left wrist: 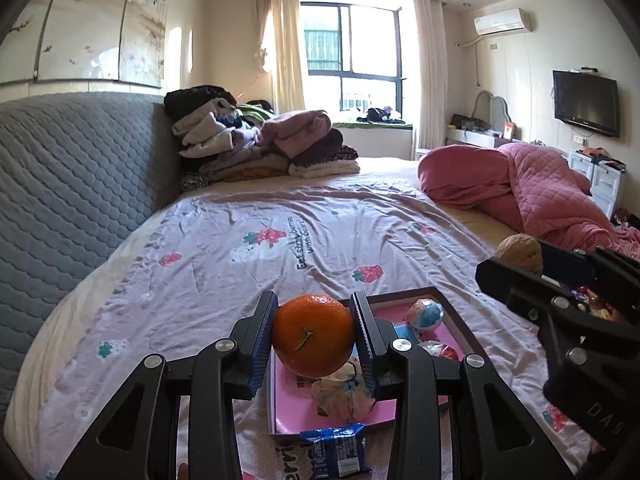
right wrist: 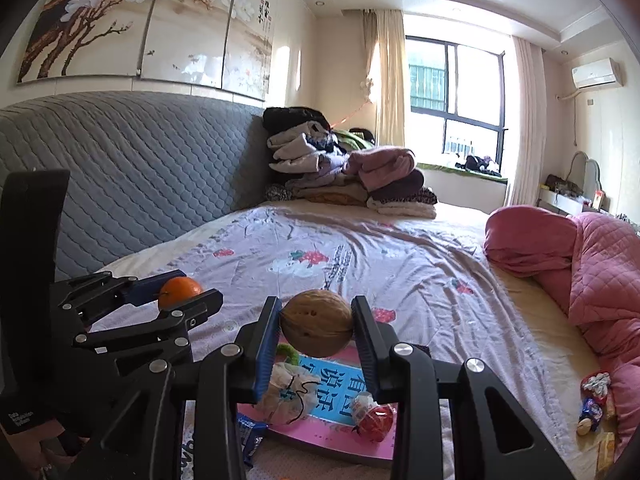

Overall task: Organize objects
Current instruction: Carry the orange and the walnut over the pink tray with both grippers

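My left gripper (left wrist: 315,322) is shut on an orange (left wrist: 314,334), held above a pink-lined tray (left wrist: 454,312) on the bed. My right gripper (right wrist: 317,326) is shut on a brown walnut (right wrist: 317,323), also above the tray (right wrist: 320,450). In the tray lie a blue-and-white wrapped ball (left wrist: 426,314), a red wrapped sweet (right wrist: 376,420) and a whitish crumpled packet (right wrist: 286,396). A blue snack packet (left wrist: 340,450) rests at the tray's near edge. The right gripper (left wrist: 520,268) with the walnut (left wrist: 520,250) shows at the right of the left wrist view; the left gripper (right wrist: 188,292) with the orange (right wrist: 179,291) shows at the left of the right wrist view.
The bed has a lilac strawberry-print sheet (left wrist: 280,240). A grey quilted headboard (left wrist: 72,184) runs along the left. Folded clothes (left wrist: 260,144) are piled at the far end and a pink quilt (left wrist: 540,188) lies to the right. Several wrapped snacks (right wrist: 594,408) lie by the quilt.
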The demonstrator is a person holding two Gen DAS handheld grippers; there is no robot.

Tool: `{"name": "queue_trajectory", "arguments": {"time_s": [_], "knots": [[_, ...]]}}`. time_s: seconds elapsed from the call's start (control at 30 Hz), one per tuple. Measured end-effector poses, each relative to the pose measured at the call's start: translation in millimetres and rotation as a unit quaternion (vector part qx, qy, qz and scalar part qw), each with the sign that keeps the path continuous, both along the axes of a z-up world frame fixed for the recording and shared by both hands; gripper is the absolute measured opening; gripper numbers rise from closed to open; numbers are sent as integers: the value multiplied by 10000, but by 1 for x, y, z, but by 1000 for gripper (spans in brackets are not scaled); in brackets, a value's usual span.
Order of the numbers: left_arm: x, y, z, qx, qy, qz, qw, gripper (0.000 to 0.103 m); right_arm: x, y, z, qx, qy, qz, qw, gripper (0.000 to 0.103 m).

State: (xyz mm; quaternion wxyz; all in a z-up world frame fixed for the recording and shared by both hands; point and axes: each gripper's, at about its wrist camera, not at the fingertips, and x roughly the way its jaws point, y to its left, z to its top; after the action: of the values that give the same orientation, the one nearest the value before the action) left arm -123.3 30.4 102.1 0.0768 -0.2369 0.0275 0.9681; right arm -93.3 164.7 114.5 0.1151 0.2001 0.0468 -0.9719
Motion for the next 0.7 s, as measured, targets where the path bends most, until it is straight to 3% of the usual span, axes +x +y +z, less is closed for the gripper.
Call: {"name": "queue_trajectory", "arguments": {"time_s": [0.7], "knots": [[-36,5,-72,-74,-612,-14,9981,38,-37,4,-68,43,-752,-99,9971,36]]}}
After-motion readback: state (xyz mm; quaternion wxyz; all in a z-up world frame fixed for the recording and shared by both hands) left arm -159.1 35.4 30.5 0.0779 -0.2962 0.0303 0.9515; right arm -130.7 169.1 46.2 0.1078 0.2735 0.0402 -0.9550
